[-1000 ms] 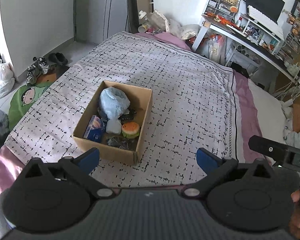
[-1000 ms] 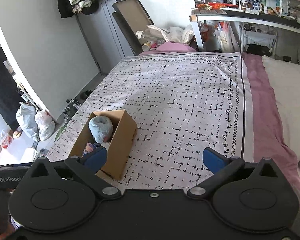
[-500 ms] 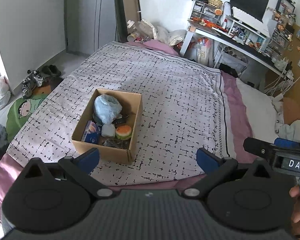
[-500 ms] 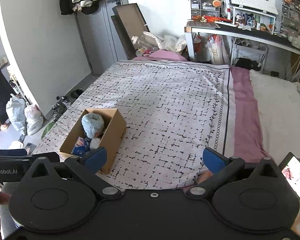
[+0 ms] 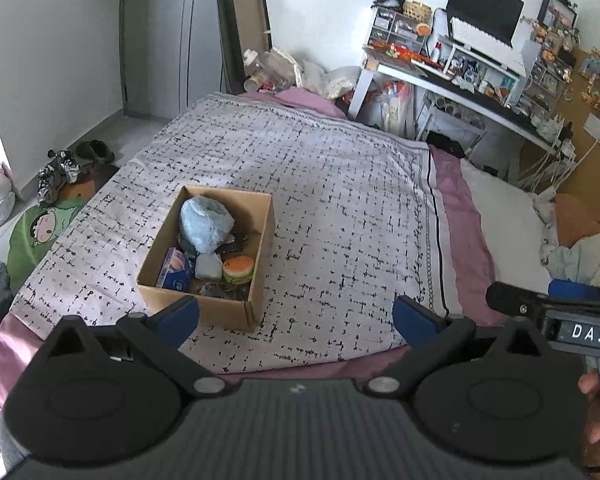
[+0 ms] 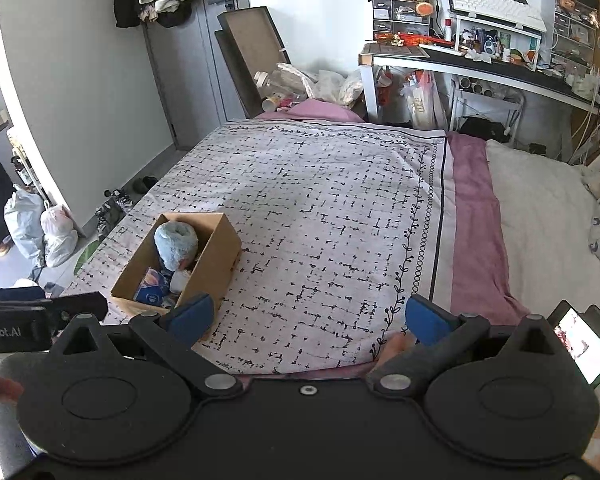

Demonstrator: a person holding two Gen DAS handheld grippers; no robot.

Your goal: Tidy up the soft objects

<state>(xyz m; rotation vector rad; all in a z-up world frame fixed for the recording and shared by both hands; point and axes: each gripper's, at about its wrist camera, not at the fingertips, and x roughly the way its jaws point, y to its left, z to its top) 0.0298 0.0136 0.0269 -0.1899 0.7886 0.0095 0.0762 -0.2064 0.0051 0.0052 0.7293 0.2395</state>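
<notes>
Bedroom scene: patterned bedspread (image 5: 320,200) carrying an open cardboard box (image 5: 262,256) that holds a fluffy pale-blue plush (image 5: 206,226), a burger-shaped toy (image 5: 239,269) and smaller, indistinct items. Left gripper (image 5: 296,314) and right gripper (image 6: 308,314), both spread wide and empty, hover near the bed's edge, the box ahead-left.

White walls, a grey door (image 6: 204,64), and a cluttered white desk (image 6: 460,60) beyond the bed (image 6: 320,208).
</notes>
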